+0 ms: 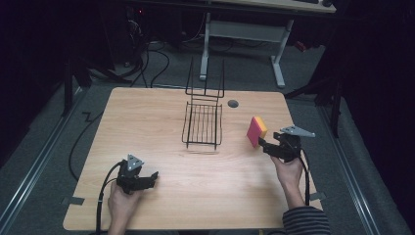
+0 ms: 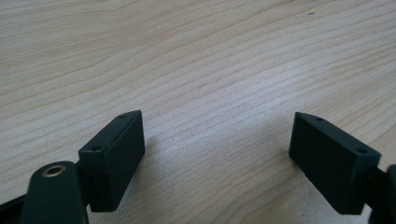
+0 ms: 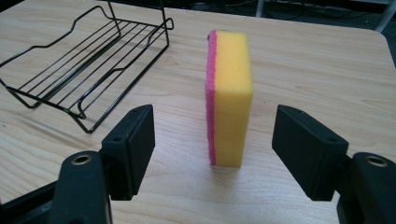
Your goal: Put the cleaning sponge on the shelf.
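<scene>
A yellow sponge with a pink scouring side (image 1: 256,130) (image 3: 229,98) stands on its narrow edge on the wooden table, right of centre. My right gripper (image 1: 266,145) (image 3: 215,149) is open just in front of it, its jaws wide apart on either side of the sponge without touching it. A black wire rack (image 1: 202,123) (image 3: 88,70) lies flat on the table at the middle, left of the sponge. My left gripper (image 1: 151,177) (image 2: 217,154) rests low over the bare wood near the front left, open with nothing between its jaws.
The wooden table (image 1: 147,122) has a round cable hole (image 1: 233,104) behind the rack. The rack's tall wire back (image 1: 205,78) rises at its far end. A white desk frame (image 1: 244,34) and cables lie on the floor beyond.
</scene>
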The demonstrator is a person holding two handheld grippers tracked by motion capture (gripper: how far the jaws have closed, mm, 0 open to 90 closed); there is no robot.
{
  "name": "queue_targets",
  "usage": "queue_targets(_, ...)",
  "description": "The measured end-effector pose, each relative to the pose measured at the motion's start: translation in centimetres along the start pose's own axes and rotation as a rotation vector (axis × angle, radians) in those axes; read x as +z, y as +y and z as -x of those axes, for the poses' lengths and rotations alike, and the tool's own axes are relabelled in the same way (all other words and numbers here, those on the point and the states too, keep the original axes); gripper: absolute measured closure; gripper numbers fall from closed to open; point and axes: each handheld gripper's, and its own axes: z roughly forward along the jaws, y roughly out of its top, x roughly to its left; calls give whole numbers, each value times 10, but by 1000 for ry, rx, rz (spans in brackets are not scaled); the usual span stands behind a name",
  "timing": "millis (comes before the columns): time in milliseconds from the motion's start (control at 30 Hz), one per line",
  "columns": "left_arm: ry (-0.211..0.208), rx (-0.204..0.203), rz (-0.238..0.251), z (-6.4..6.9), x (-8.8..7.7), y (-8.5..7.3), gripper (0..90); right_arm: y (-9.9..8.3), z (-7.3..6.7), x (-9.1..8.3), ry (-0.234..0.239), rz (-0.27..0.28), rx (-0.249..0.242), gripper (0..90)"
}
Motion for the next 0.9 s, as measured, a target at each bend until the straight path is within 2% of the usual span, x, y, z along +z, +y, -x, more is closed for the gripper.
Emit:
queue_targets(233,0,0,0,0,0,0,189,3,1,11,-14,-2,16,306)
queue_targets(900,0,0,0,0,0,0,189,-6,8,46,-36,-29,59,331)
